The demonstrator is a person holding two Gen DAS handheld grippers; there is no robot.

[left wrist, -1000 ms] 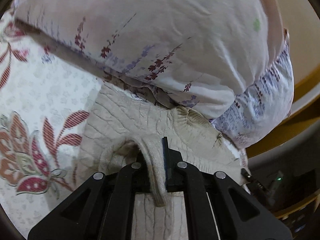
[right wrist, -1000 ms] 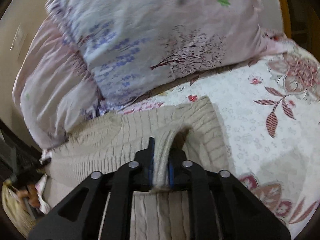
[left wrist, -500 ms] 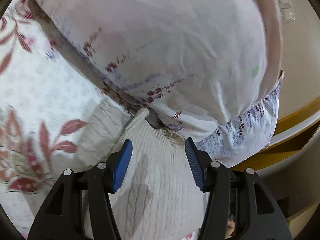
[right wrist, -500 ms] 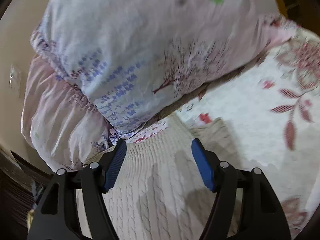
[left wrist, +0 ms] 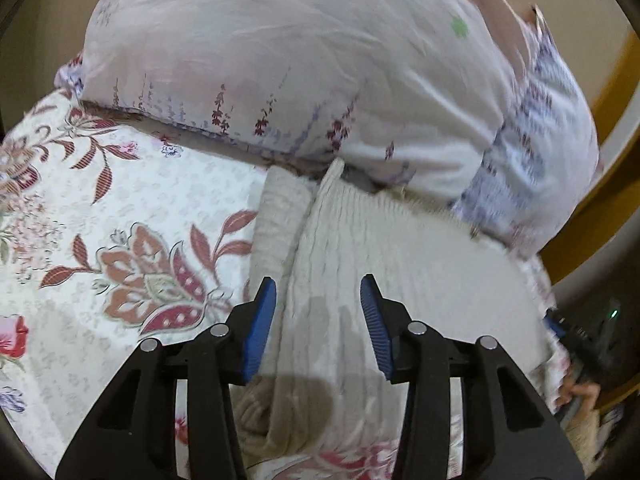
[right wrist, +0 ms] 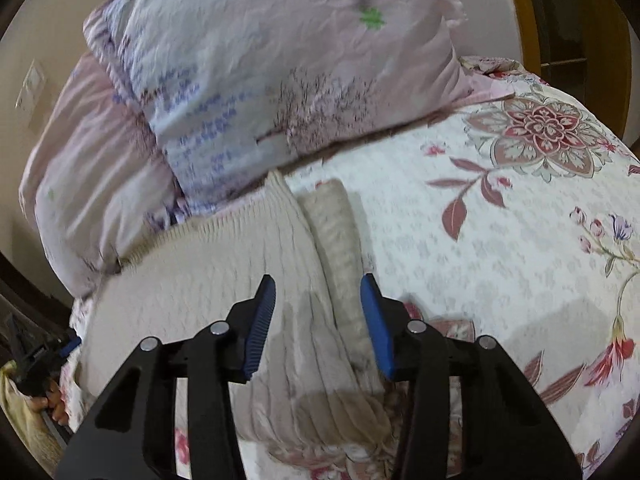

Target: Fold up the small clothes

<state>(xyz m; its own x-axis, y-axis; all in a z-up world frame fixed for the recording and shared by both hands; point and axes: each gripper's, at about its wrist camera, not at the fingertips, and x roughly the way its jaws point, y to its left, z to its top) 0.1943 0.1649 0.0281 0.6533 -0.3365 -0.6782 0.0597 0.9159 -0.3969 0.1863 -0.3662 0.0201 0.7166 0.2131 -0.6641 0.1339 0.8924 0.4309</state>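
A cream cable-knit sweater lies folded on the floral bedsheet, its far edge against the pillows. A folded sleeve strip lies along its left side. My left gripper is open and empty, hovering above the sweater's near left part. In the right wrist view the same sweater lies at centre left with the sleeve strip on its right side. My right gripper is open and empty above it.
Two large pale floral pillows are stacked behind the sweater; they also show in the right wrist view. A wooden headboard stands at the right. The bed edge and dark clutter lie right of the sweater.
One second ago both grippers were shut on sweater folds. They opened, let the fabric go, and have since lifted and drawn back; the sweater now lies flat.
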